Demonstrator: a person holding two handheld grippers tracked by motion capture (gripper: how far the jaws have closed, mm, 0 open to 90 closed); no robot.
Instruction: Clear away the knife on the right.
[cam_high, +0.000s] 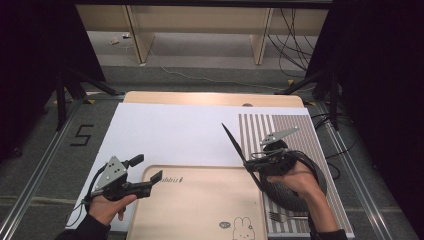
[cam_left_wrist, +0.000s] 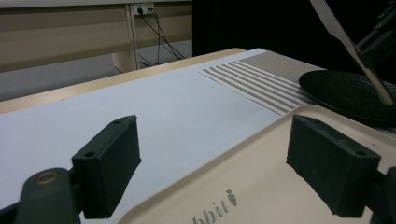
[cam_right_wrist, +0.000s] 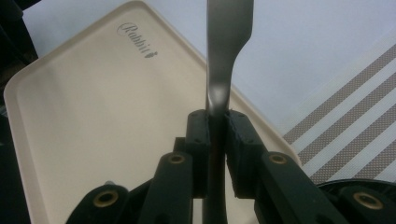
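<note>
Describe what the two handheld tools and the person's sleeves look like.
Both tools are black, each topped by a grey three-cornered plate with small holes. The left tool ends in two blocky black jaws with flat pads; brass-coloured pivot rings sit on its arms. The right tool has the same brass rings in its own view. A thin dark cable trails from each. The sleeves are dark, reaching the wrists.

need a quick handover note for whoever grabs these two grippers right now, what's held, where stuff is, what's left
Right gripper: shut on a table knife, blade pointing up and away, held above the beige tray's right edge.
Left gripper: open, holding nothing, over the tray's left corner.
Black plate sits on the striped placemat; a fork lies on the mat by the plate.
Done: knife picked up.
Left, probably: set the knife down; the tray looks like the likely spot.
</note>
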